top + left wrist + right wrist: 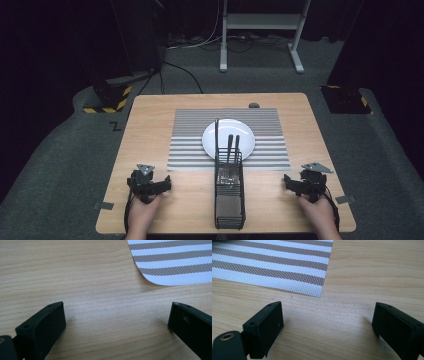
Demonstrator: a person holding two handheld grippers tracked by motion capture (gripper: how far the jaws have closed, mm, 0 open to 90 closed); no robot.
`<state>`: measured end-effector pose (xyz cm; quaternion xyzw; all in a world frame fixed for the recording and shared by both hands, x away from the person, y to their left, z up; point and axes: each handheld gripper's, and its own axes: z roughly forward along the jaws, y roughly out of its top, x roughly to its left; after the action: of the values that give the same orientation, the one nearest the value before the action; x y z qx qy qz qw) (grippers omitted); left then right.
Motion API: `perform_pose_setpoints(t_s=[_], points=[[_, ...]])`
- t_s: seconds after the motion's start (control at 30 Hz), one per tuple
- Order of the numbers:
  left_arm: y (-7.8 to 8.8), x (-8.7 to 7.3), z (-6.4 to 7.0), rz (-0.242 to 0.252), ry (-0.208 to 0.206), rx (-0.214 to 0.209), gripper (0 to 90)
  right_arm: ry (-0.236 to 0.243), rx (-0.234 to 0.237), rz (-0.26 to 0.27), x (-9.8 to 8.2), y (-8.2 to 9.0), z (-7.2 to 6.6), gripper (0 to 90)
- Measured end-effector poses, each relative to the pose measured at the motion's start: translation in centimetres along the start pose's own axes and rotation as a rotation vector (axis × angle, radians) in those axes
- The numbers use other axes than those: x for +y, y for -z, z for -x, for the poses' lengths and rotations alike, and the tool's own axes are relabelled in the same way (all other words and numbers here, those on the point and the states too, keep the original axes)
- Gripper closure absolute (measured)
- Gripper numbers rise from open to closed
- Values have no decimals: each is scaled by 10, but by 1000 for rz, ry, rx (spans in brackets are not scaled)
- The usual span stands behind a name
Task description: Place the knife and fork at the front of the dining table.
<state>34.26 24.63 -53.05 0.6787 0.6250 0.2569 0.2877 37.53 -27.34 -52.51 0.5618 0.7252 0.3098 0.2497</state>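
Both grippers sat parked on the near part of the table (150,120), one each side of the black wire caddy (229,192), prob. a neutral start pose w/ nothing in hand. L gripper (162,186) rested near-left, jaws pointing right toward the caddy; its own view showed the jaws wide apart over bare wood, w/ the near-left corner of the striped placemat (175,262) just beyond. R gripper (291,184) rested near-right, jaws likewise spread w/ nothing between, pointing left.

Caddy stood at near-centre, its far end overlapping the mat's near edge, w/ two dark utensil handles (233,147) sticking up from it. White plate (228,137) lay centred on the mat just behind, seemingly a place setting awaiting cutlery. Caddy was midway between the hands, so either could reach it.
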Motion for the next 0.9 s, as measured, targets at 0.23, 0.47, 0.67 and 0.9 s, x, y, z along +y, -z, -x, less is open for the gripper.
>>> perform_pose_setpoints(t_s=[0.23, 0.47, 0.67, 0.9], points=[[2, -2, -1, -1, -12, -12, 14, -6, 1, 0, 0, 0, 0, 99], [2, -2, -1, 1, -17, -20, 14, -12, -5, -1, 0, 0, 0, 102], [7, -2, -3, 31, -23, -36, 14, -8, -4, -1, 0, 0, 0, 98], [20, -1, -1, 142, -45, -79, 14, -5, -1, 0, 0, 0, 1, 98]])
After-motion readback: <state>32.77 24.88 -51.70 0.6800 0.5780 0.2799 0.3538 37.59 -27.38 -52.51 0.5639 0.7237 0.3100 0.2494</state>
